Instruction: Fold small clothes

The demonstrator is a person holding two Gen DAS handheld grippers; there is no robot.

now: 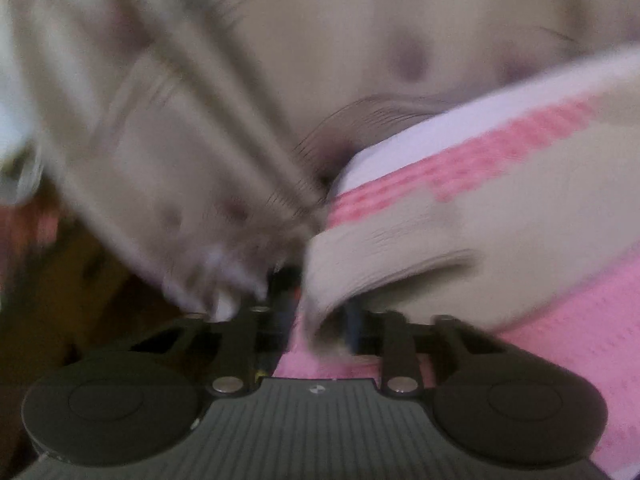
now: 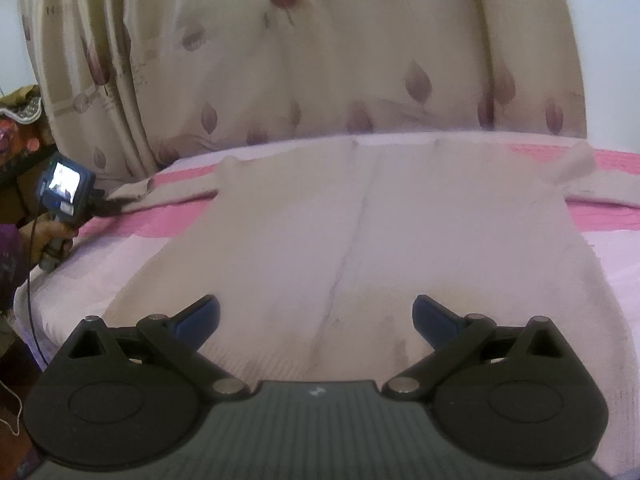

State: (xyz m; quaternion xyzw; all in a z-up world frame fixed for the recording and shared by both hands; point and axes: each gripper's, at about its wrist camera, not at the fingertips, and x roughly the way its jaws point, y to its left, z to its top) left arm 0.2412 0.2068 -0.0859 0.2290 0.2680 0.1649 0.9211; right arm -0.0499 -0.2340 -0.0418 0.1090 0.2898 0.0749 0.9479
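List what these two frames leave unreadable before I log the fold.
- Left wrist view: left gripper fingertips hidden under the beige garment; motion blur hides any grip.
- Right wrist view: the garment's near hem is covered by the open right gripper; the sleeve tip by the left gripper is too small.

We see the garment [image 2: 360,240] spread flat on the bed [image 2: 100,264], with the curtain [image 2: 320,60] hanging behind it

Garment [image 2: 360,248] was pale matt ribbed cloth; bedcover [image 2: 240,224] pink matt woven cloth; curtain [image 2: 320,60] smooth printed fabric; right gripper [image 2: 316,316] matt black plastic, shiny metal pins.
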